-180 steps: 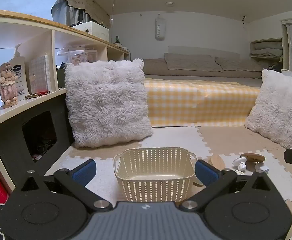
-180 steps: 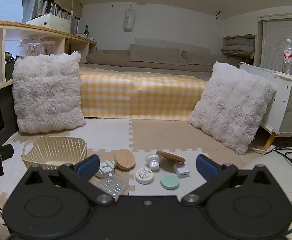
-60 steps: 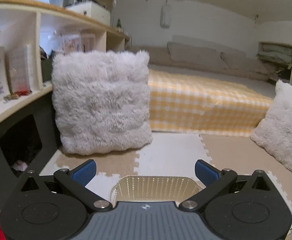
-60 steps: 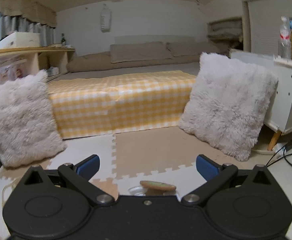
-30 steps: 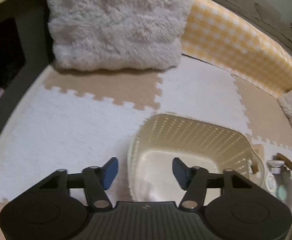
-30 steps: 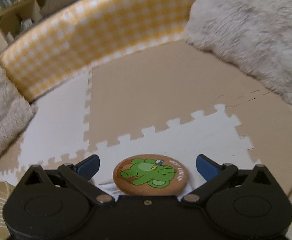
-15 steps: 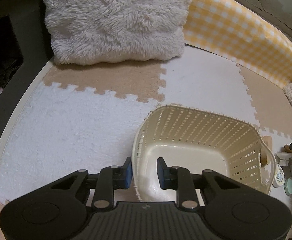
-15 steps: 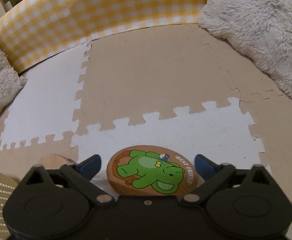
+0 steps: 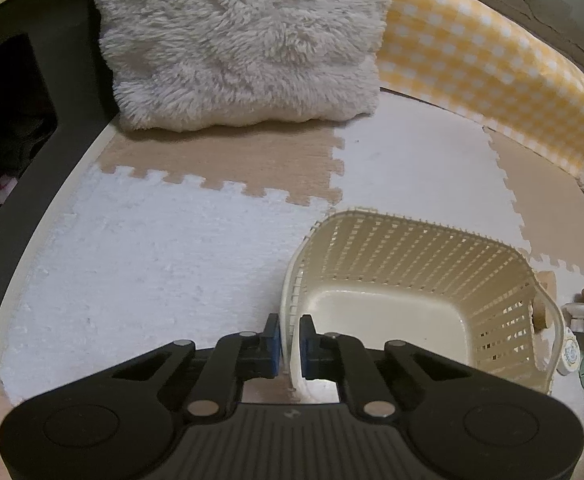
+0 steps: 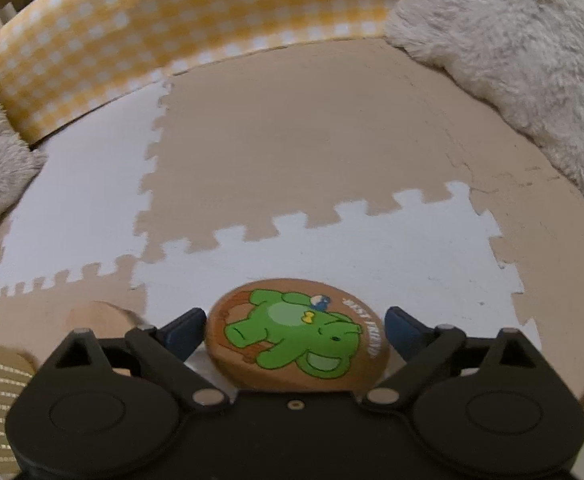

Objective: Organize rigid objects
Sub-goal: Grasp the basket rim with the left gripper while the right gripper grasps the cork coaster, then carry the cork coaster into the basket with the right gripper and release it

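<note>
Left gripper [image 9: 289, 346] was clamped on the near-left rim of the cream lattice basket [image 9: 412, 264], one pad outside the wall and one inside; the basket sat on the foam mat [image 9: 151, 256], its floor bare, extending ahead and to the right of the pads. Right gripper [image 10: 295, 330] had its jaws spread wide, having just widened a little, with the round wooden coaster [image 10: 298, 334] printed with a green cartoon animal lying between them; the left pad sat close against the coaster's edge, the right pad stood clear, so no grip yet. The coaster looked tilted, its near side hidden under the gripper body, and what propped it could not be seen. Judged risks: closing on a tilted thin disc could pinch only the rim, so it might pivot, flip flat or squirt forward onto the mat; uneven pad contact would push it sideways first. A second wooden disc [image 10: 99, 316] lay just left of the left finger and could be nudged. On the left side, the grip on thin flexible lattice could bend the wall or tip the empty basket if pulled upward
</note>
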